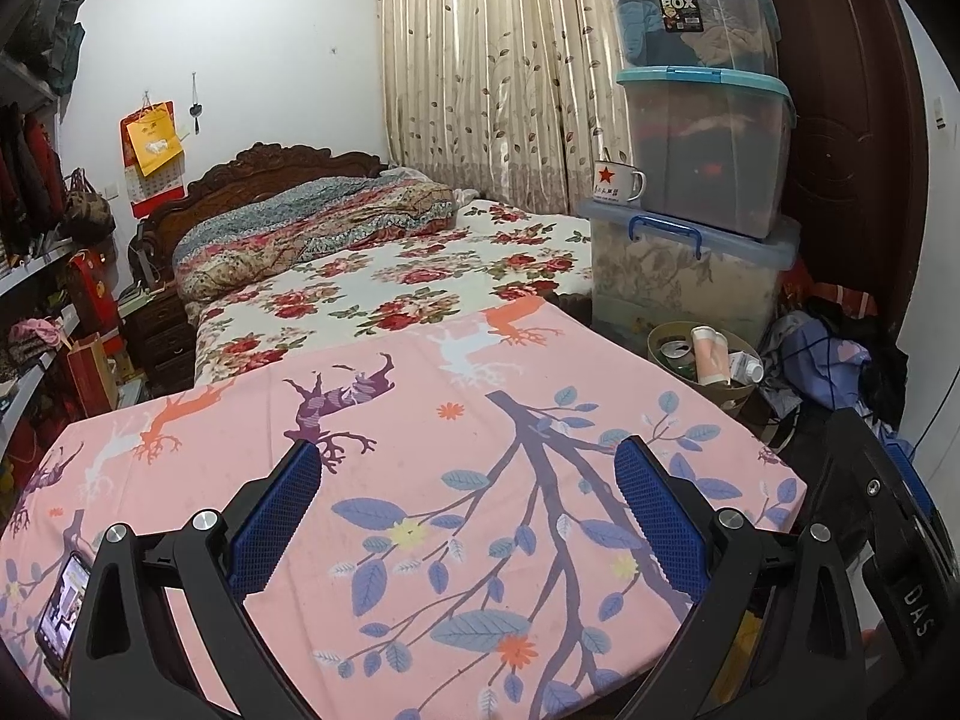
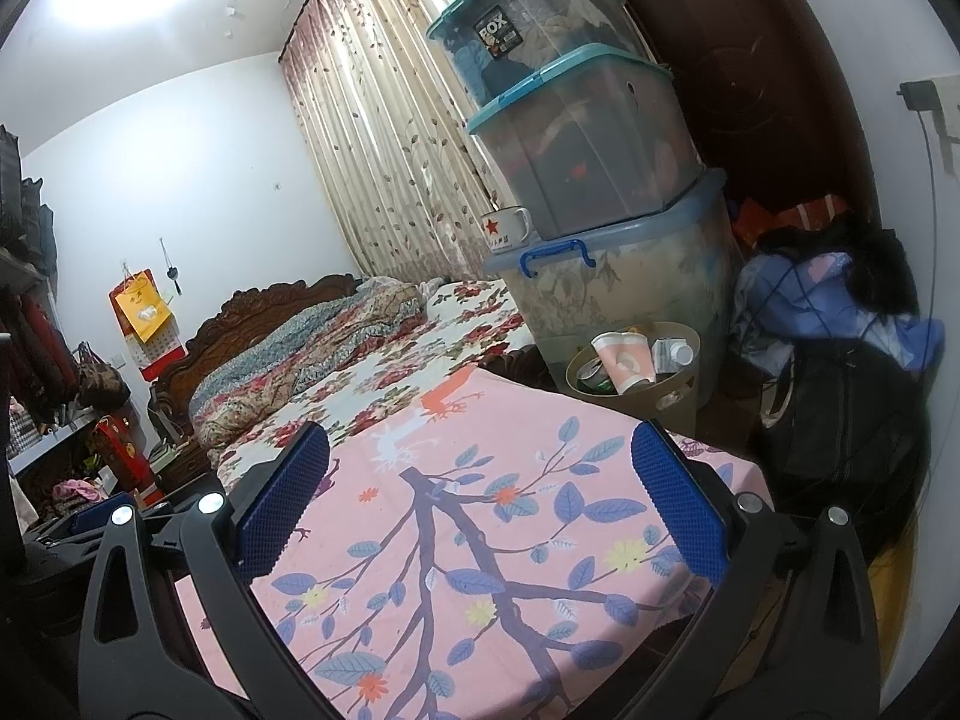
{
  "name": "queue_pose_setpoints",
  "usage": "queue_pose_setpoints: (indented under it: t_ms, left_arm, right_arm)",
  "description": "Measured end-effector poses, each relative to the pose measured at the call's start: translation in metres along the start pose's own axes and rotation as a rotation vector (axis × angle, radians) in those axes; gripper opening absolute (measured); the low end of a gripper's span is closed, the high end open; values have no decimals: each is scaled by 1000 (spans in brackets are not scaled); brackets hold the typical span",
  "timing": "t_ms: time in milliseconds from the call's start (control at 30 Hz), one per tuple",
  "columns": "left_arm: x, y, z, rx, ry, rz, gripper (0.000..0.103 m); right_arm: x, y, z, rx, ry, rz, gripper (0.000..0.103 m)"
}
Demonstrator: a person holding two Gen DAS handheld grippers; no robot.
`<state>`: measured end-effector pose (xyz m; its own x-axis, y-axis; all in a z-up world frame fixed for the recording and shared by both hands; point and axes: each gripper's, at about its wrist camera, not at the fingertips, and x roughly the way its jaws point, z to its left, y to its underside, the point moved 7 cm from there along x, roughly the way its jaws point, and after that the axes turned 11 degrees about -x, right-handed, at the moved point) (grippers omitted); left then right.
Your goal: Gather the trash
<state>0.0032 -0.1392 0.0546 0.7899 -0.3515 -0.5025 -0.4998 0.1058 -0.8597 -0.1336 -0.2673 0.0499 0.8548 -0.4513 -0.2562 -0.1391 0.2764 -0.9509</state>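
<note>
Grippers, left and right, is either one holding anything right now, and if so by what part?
Nothing is held. The left gripper and the right gripper are both open above the pink tablecloth, with nothing between their pads.

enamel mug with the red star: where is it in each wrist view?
Left wrist: the mug is upper right of centre, on the lid of the bottom storage box, left of the stacked middle box.
Right wrist: the mug is just above centre, on the same lid corner.
Shared landmark: the blue handle on that bottom box, just below the mug.
</note>
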Motion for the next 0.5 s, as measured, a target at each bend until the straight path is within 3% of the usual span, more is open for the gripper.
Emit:
queue_pose_setpoints:
  t_ms: [500]
  left_arm:
    - [0,2,1,4,2,8,94]
  right_arm:
    - [2,2,1,1,-2,4,100]
